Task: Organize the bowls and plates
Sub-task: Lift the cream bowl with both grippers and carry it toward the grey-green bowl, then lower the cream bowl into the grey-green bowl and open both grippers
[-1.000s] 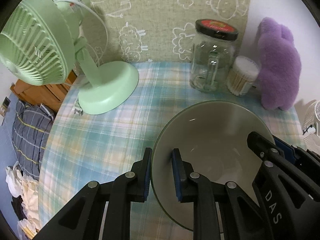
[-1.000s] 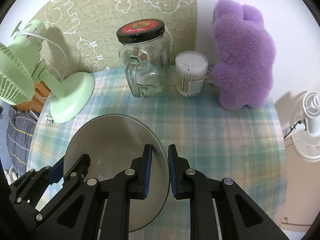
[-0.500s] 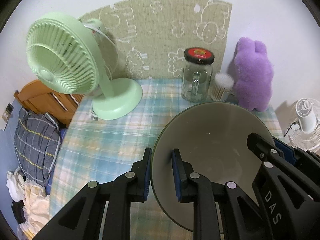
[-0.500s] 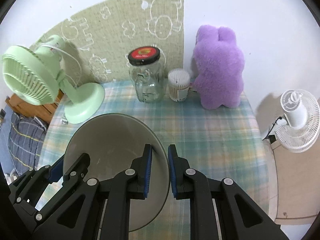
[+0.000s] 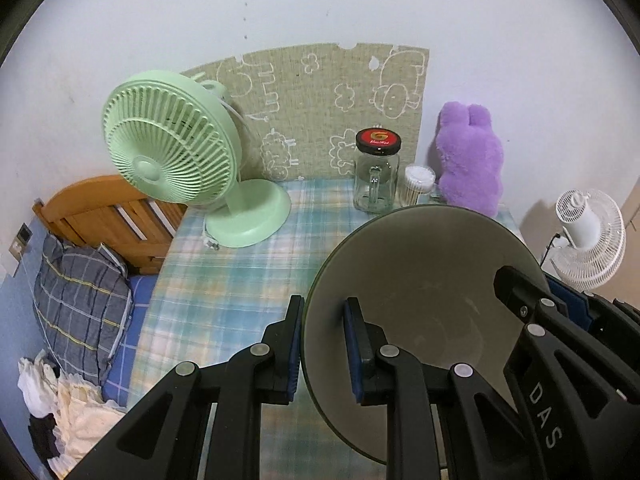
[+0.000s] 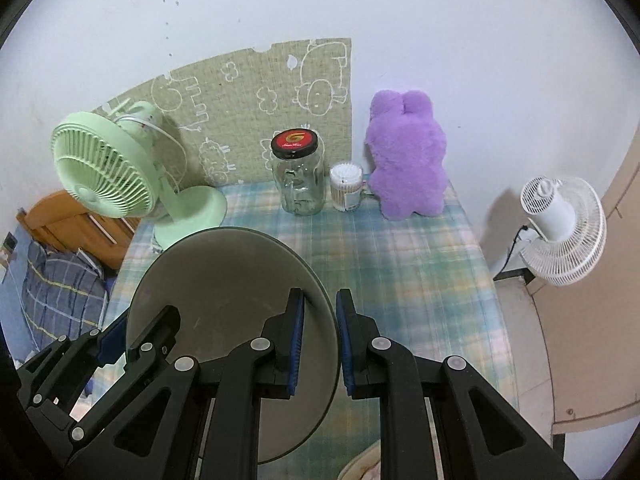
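I've got the bowl [image 5: 432,280] off the table [image 5: 224,280], left gripper [image 5: 322,344] clamped on its 9 o'clock rim, right gripper [image 6: 318,344] on 3. Looks rigid, glazed, slick, breakable; opposite-rim pinches seem safest.

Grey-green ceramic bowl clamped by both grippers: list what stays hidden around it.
- Tablecloth beneath the grey-green ceramic bowl: covered by it, both views.
- Bowl's near rim: behind the left gripper and the right gripper.
- Pale object: cut off by the right view's bottom edge.
- Red jar lid's lettering: too small.
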### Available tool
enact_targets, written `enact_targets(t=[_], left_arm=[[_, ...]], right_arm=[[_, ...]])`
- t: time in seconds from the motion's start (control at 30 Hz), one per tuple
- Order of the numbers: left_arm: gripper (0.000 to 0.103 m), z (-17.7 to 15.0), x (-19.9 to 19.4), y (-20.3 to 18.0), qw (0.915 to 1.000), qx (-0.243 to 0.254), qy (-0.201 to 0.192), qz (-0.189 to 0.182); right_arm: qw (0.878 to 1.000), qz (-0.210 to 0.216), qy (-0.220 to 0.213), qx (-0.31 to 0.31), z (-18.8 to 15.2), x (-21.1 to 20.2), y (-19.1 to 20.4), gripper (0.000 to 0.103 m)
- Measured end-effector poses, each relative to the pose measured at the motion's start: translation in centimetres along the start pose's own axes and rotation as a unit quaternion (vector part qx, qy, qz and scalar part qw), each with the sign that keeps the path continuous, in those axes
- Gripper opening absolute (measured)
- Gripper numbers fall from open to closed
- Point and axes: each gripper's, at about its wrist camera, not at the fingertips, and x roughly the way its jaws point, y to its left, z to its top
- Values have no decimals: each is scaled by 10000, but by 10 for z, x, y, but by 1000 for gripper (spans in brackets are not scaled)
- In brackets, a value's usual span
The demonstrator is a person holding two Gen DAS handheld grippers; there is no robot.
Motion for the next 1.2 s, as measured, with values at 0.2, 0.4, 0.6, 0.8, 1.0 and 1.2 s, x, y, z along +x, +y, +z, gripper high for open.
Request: enact_targets(t=[0.2,0.4,0.6,0.8,1.0,1.2], left_arm=[[17,-22,-21,11,9999,32,-46,-116],[18,-51,-34,22,9997,53,-15,-255],[18,-82,-42,31,9991,109,95,-387],[18,-111,-43,38,9985,181,245,-454],[18,-134,-41,43,9977,239,407,-488],[18,-151,-36,45,9966,228,587,-531]], right_arm=[[9999,-80,-63,62,-22,-28,10,20],[9997,-203,-48,115,-52,-48,19,20],[9993,-308,8,190,-82,-61,28,20],[9988,-404,129,236,-113,-65,35,19],[9982,-447,296,287,-140,-64,41,19],[9973,-488,487,264,-158,-59,44,19]])
